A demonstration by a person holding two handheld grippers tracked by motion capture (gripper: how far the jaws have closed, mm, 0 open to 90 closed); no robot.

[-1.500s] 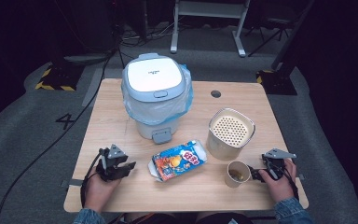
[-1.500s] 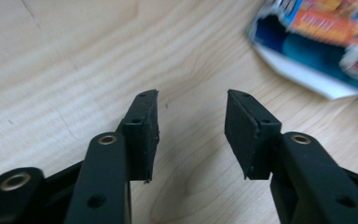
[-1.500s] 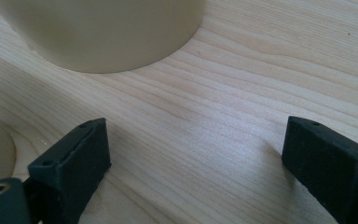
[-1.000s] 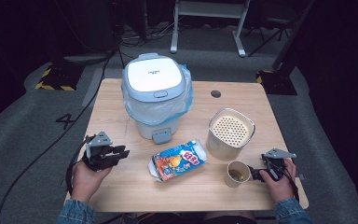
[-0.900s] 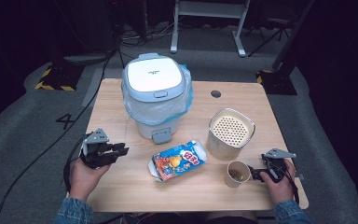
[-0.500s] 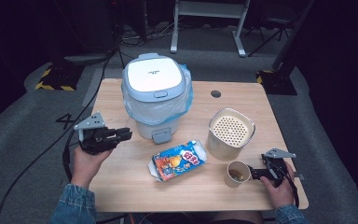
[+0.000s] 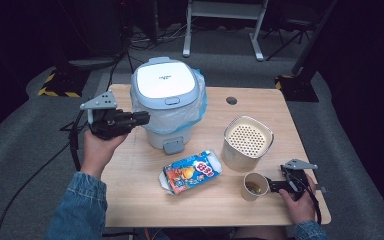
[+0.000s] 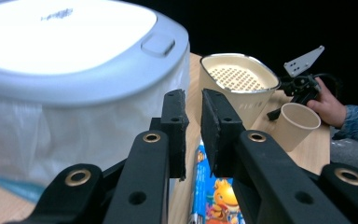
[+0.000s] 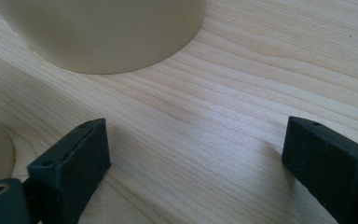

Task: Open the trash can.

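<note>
Reaching toward the bin, the left gripper (image 7: 141,118) hangs above the table's (image 7: 135,200) left edge with its jaws aimed at about three o'clock in the high view, straight at the side of the white lidded bin (image 7: 165,90). Its jaws have just been closing and now stand a narrow slit apart with nothing between them, as the left gripper view (image 8: 193,126) makes plain. The bin lies immediately ahead of the tips, at roughly eleven o'clock in that view (image 8: 74,60), its clear liner bag (image 7: 200,107) bulging from under the lid rim; the lid's release button (image 7: 172,100) faces the person at six o'clock on the lid. Judged from this, the coming move turns on height and heading: the tips sit at about lid level, beside the bin rather than over it. The left hand is much the nearer to the bin.

Nearer the person, the snack packet (image 7: 192,171) lies flat, its long axis running from eight to two o'clock. The right gripper (image 7: 272,186) rests on the table, jaws spread wide (image 9: 191,158) and empty, just beside the paper cup (image 7: 253,186). Beyond the cup, at about eleven o'clock from it, stands the cream canister (image 7: 247,143).
</note>
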